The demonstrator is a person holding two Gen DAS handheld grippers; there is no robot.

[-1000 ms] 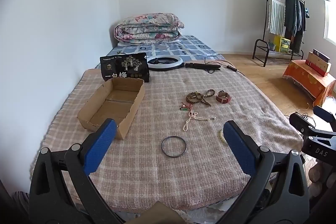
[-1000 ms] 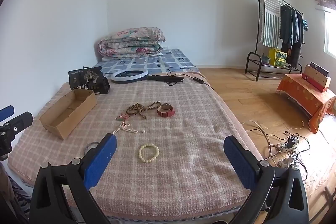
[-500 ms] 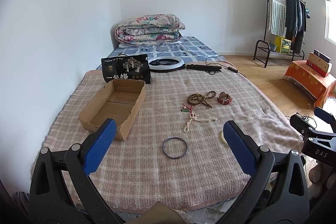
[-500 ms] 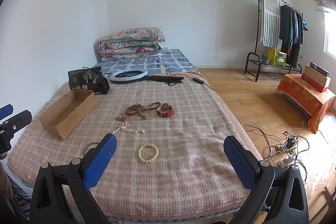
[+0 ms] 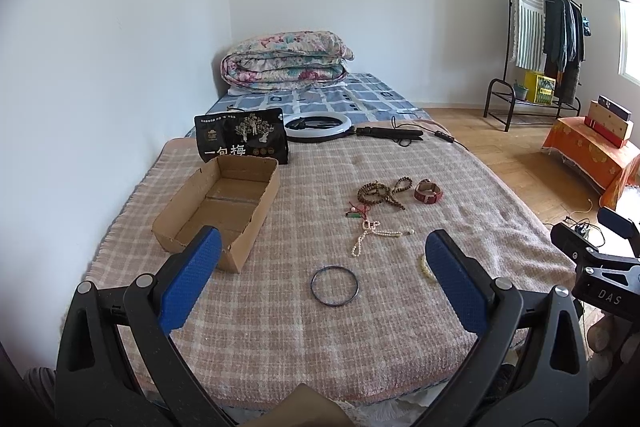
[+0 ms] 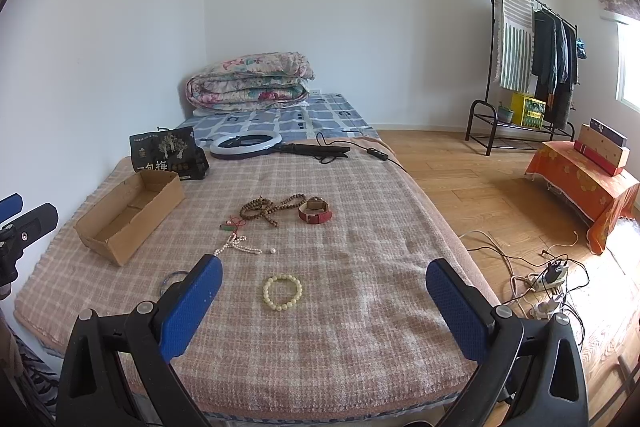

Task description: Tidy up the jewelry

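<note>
Both tongs, left gripper [image 5: 320, 279] and right gripper [image 6: 320, 301], hung spread and empty; nothing lay yet in the open brown cardboard box [image 5: 218, 205], and the thin dark ring bangle [image 5: 334, 286] seemed nearest to grasp.

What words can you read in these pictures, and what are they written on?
"一包梅": big white characters on the black snack bag standing behind the cardboard box.
"DAS": white letters on the black body of the right tongs, seen at the edge of the left wrist view.
The small print along the top of the bag is too small to read.
The yellow crate under the clothes rack has markings, too blurred to read.
</note>
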